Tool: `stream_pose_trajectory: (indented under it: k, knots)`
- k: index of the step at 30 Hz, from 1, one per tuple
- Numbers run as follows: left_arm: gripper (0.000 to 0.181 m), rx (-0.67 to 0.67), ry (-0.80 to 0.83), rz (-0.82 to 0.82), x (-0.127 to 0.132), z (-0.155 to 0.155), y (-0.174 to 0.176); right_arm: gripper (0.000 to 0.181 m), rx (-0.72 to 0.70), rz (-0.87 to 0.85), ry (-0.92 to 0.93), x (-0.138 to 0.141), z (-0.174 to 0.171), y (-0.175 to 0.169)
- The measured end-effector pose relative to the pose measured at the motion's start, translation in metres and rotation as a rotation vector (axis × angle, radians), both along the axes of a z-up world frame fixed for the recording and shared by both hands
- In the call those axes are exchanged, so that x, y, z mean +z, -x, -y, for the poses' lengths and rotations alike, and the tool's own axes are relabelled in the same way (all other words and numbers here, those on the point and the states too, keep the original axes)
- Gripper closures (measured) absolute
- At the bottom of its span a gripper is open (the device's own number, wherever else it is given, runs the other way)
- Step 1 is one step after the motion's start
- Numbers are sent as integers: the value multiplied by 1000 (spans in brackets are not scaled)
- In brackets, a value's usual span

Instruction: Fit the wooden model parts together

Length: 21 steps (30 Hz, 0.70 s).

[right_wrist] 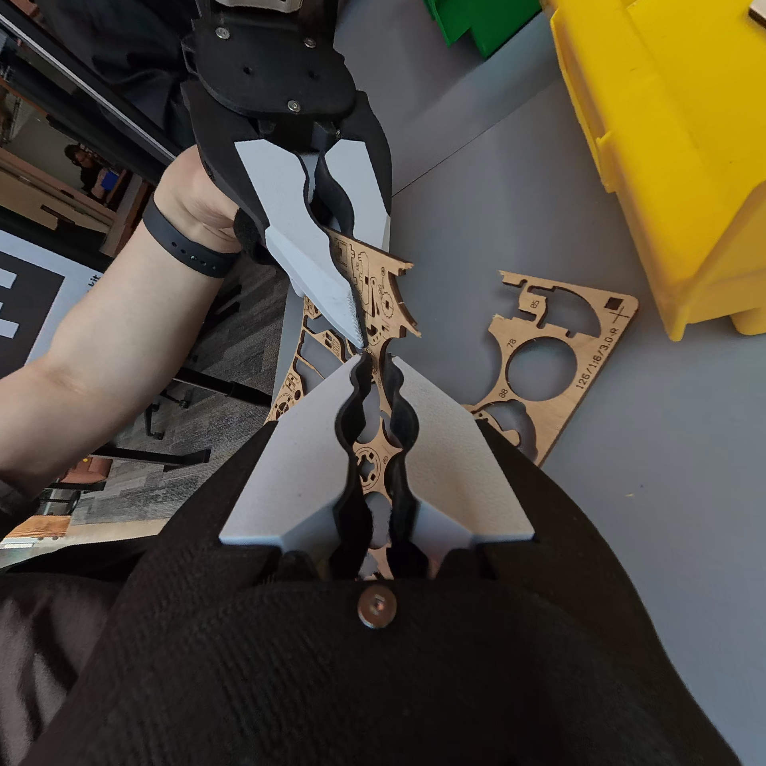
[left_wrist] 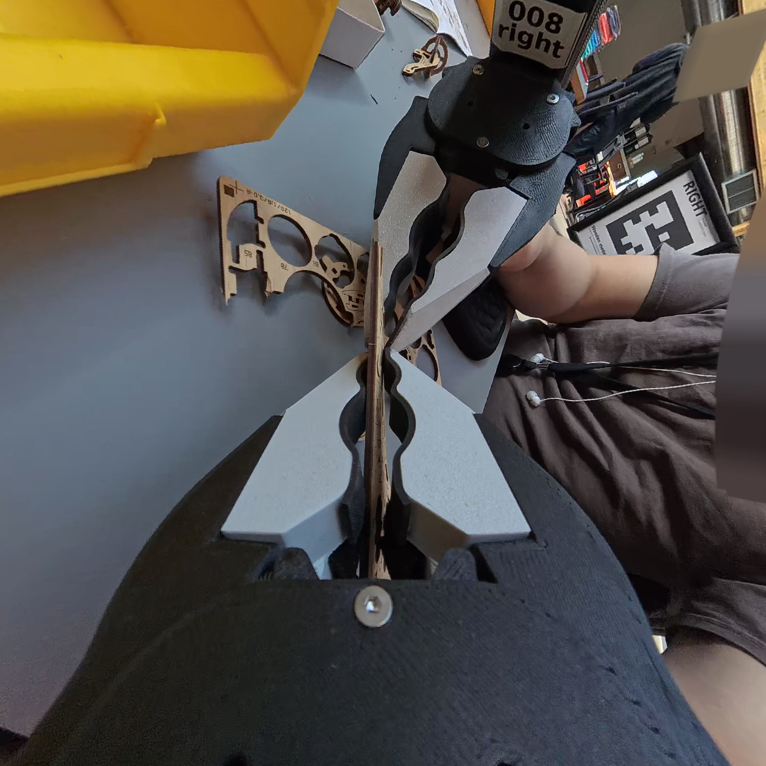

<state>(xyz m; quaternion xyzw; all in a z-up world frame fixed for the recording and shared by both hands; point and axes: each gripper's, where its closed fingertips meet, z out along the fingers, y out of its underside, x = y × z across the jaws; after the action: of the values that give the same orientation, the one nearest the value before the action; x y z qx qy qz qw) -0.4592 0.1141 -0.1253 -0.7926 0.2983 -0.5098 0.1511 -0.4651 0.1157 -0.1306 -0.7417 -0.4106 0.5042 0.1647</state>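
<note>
My left gripper (left_wrist: 375,364) is shut on a thin laser-cut wooden sheet (left_wrist: 375,298) that I see edge-on, standing upright between the jaws. In the right wrist view the same sheet (right_wrist: 375,286) faces the camera, held by the left gripper (right_wrist: 356,331) coming from above. My right gripper (right_wrist: 376,357) has its tips closed to a narrow gap on the sheet's lower edge, with wood between them. It also shows in the left wrist view (left_wrist: 389,345), with its tips against the sheet's right face.
A used wooden sheet with round cut-outs (right_wrist: 559,364) lies flat on the grey table (right_wrist: 663,539), also shown in the left wrist view (left_wrist: 265,244). Another sheet (right_wrist: 290,398) lies under the grippers. A yellow bin (right_wrist: 663,166), a green bin (right_wrist: 476,20) and a small wooden assembly (left_wrist: 427,62) stand farther back. Only a small space, under 4 cm, lies between the two pairs of fingers.
</note>
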Motion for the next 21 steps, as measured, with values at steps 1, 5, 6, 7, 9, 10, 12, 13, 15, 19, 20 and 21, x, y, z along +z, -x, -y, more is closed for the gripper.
stream_pose_trajectory:
  k: [1,5,6,7,9,10,12,13,15,19,20,21]
  knots:
    - [181,3,-5,-1,-1,0,0,178,2,8,-2,-1,0,0]
    - [181,18,-24,-4,1,-5,2,176,-9,-9,-28,1,-3,2]
    - [181,16,-35,15,6,-5,2,176,-9,-46,-18,7,-3,2]
    - [181,13,-45,34,10,-4,2,177,-4,-79,9,12,-2,2]
    - [181,25,-36,67,14,-4,4,179,-10,-114,77,16,-3,0]
    - [181,32,-32,88,15,-5,5,179,-9,-124,104,18,-4,0]
    - [181,45,-23,121,16,-4,7,179,-6,-128,115,18,-4,0]
    - [181,47,-20,127,15,-4,7,179,1,-120,108,17,-2,1]
    - [181,46,-22,129,12,-3,7,179,7,-95,93,14,-1,2]
    - [181,45,-17,147,12,-3,8,176,17,-90,119,13,0,3]
    - [181,44,-16,147,12,-3,8,177,16,-87,123,13,-1,3]
    - [181,43,-15,146,12,-3,8,177,20,-89,122,13,0,4]
